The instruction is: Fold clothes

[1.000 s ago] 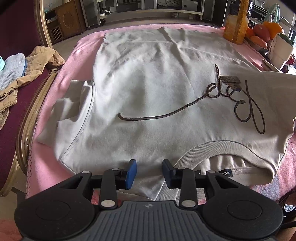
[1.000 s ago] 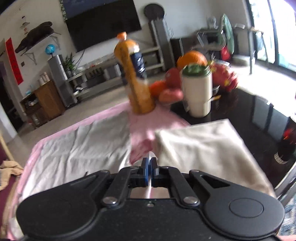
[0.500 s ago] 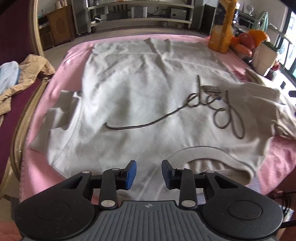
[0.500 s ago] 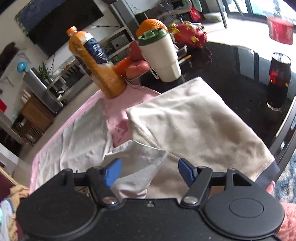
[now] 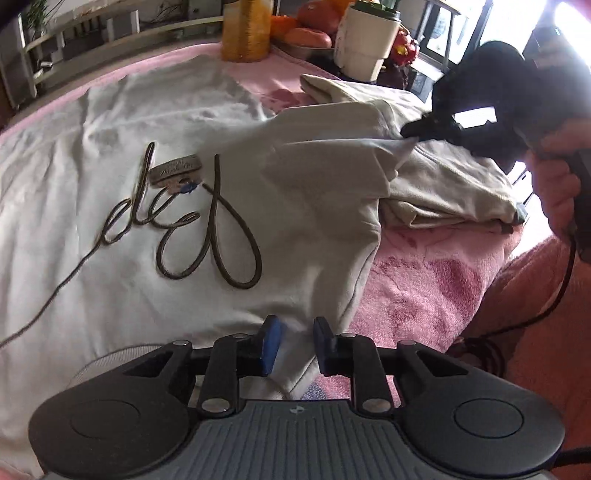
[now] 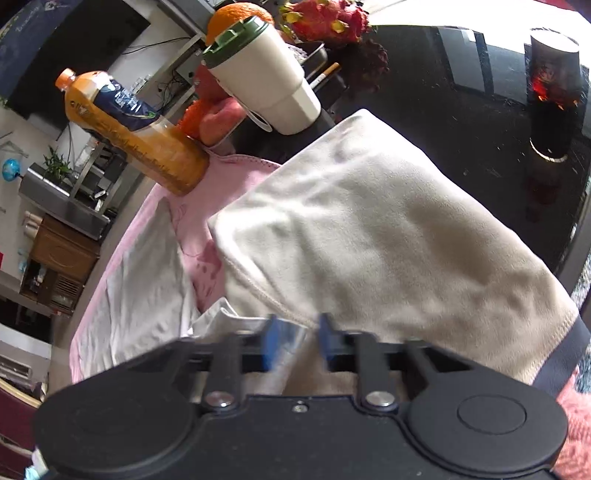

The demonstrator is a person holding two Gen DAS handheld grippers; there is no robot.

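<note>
Both claws have swung toward the sweatshirt's (image 5: 207,206) shoulder on the bottle's (image 5: 245,31) side since the earlier frames. That shirt lies chest-up on the pink blanket (image 5: 417,280), its sleeve (image 6: 376,236) reaching toward the cup (image 6: 269,85). Spread over the shoulder hem nearest the camera, the left claw (image 5: 294,345) brackets cloth without pinching it. Partly parted too, the right claw (image 6: 295,341) is blurred, with a cloth fold between its tips; in the left view it seems to lift that fold, probably to bring the sleeve inward.
</note>
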